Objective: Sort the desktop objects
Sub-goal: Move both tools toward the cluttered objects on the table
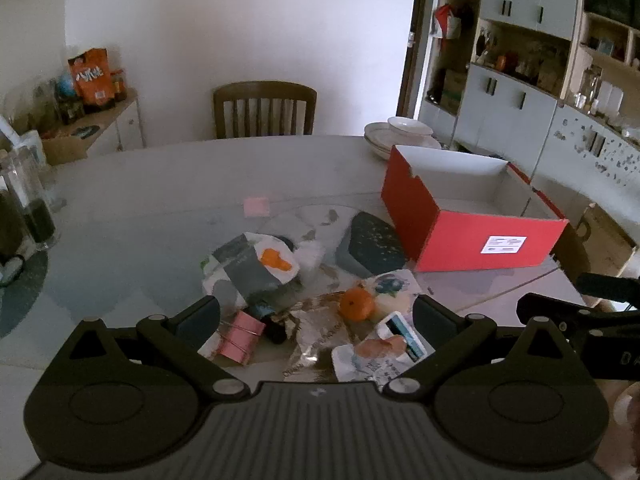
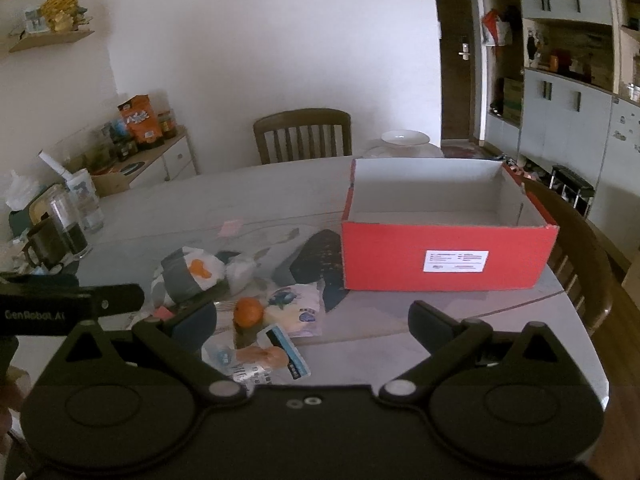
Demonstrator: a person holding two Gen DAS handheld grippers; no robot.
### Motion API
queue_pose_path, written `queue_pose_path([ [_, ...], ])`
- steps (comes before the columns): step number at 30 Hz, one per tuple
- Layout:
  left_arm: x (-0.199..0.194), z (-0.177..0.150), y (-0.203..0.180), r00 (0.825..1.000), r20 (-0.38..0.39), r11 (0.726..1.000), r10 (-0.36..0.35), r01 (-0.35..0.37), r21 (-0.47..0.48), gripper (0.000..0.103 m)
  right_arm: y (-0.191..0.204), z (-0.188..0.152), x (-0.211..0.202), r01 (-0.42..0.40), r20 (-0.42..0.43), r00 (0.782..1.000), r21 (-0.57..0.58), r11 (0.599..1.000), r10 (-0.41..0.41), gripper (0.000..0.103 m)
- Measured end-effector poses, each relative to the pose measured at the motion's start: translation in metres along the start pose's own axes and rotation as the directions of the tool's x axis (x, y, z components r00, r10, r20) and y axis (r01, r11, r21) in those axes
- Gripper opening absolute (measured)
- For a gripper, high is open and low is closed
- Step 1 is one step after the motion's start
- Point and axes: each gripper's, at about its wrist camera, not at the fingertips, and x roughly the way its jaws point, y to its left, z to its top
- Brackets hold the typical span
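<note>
A pile of small objects lies on the round table. In the left wrist view I see an orange mandarin (image 1: 356,304), a pink binder clip (image 1: 240,340), a snack packet (image 1: 380,354), a grey-and-white wrapper with an orange spot (image 1: 256,264) and a dark pouch (image 1: 370,242). An open red box (image 1: 480,246) stands to the right, empty as far as I see. My left gripper (image 1: 316,316) is open above the pile's near edge. My right gripper (image 2: 312,320) is open, near the mandarin (image 2: 248,312) and in front of the red box (image 2: 440,256).
Stacked white bowls (image 1: 404,134) sit behind the box. A glass jug (image 1: 24,200) and cups stand at the table's left edge. A wooden chair (image 1: 264,110) is at the far side, another chair (image 2: 580,264) at the right. A pink note (image 1: 256,206) lies mid-table.
</note>
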Motion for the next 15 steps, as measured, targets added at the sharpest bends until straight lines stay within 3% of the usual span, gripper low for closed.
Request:
queue_pose_path([
  [7, 0.005, 0.002, 0.012, 1.000, 0.009, 0.999, 0.016, -0.016, -0.048, 0.103, 0.010, 0.001, 0.006, -0.030, 0.012, 0.999, -0.055, 0.998, 0.031, 0.102],
  [9, 0.008, 0.003, 0.016, 0.999, 0.002, 0.997, 0.045, -0.045, -0.063, 0.103, 0.014, 0.001, 0.009, -0.044, 0.011, 0.999, -0.072, 0.996, 0.045, 0.102],
  [15, 0.019, 0.001, 0.031, 0.998, -0.031, 0.991, 0.045, -0.049, -0.127, 0.103, 0.021, -0.002, 0.019, -0.071, -0.009, 0.997, -0.099, 0.993, 0.071, 0.102],
])
